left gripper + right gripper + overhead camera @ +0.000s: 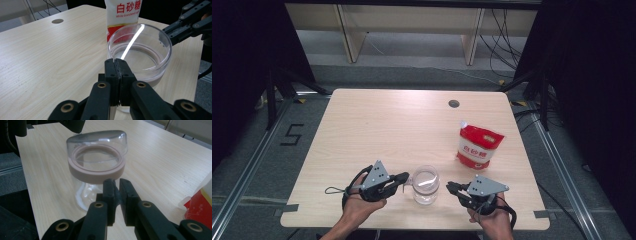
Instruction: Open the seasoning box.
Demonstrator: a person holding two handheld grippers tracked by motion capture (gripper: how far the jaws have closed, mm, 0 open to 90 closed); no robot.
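Observation:
A clear glass jar (425,186) with a clear lid and a pink seal ring stands near the table's front edge, between my two grippers. In the right gripper view the jar (96,170) has its lid sitting tilted. My left gripper (406,176) is shut, and its tips (117,62) rest against the near rim of the jar (140,55). My right gripper (450,187) sits just right of the jar without touching it. Its jaws (117,182) are almost together with nothing between them. A red and white bag of white sugar (478,146) stands behind the jar, to the right.
The light wooden table (377,130) has a round cable hole (454,103) near its far edge. Its left and middle stretches are bare wood. The sugar bag (123,12) stands right behind the jar from the left gripper. Dark curtains flank the table.

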